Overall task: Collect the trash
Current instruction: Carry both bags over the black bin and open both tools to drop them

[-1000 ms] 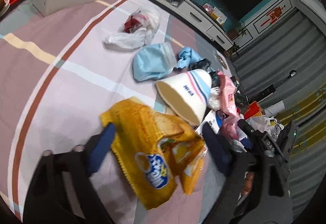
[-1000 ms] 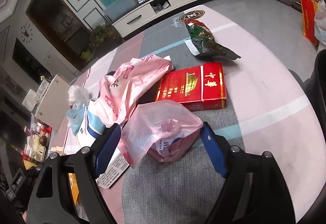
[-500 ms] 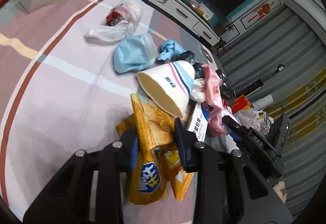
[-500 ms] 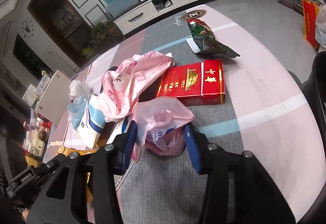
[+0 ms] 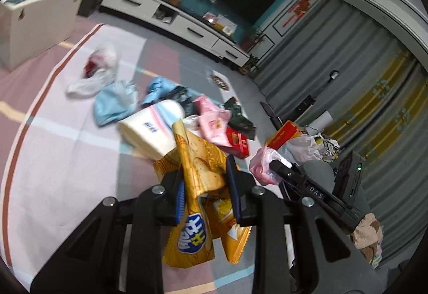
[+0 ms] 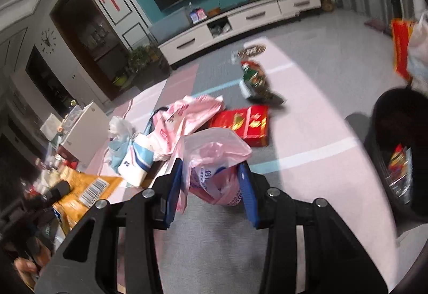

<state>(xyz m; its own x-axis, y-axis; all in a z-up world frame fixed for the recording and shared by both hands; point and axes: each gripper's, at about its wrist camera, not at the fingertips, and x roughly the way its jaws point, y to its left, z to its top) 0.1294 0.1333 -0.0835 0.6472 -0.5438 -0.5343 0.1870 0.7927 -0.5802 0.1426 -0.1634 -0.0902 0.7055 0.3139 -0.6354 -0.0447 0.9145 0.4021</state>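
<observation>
Fingers on both grippers went from wide apart to clamped: left gripper [image 5: 204, 188] pinches the yellow chip bag [image 5: 198, 195], right gripper [image 6: 210, 187] the pink plastic bag [image 6: 214, 160]. Both look lifted off the rug [image 5: 67, 149], probably bound for the black bin [image 6: 401, 149].

Left gripper [image 5: 206, 188] and right gripper [image 6: 211, 187] fingers both clamped tight.

Soft indoor light, motion blur throughout, fisheye edges dark and bent.
</observation>
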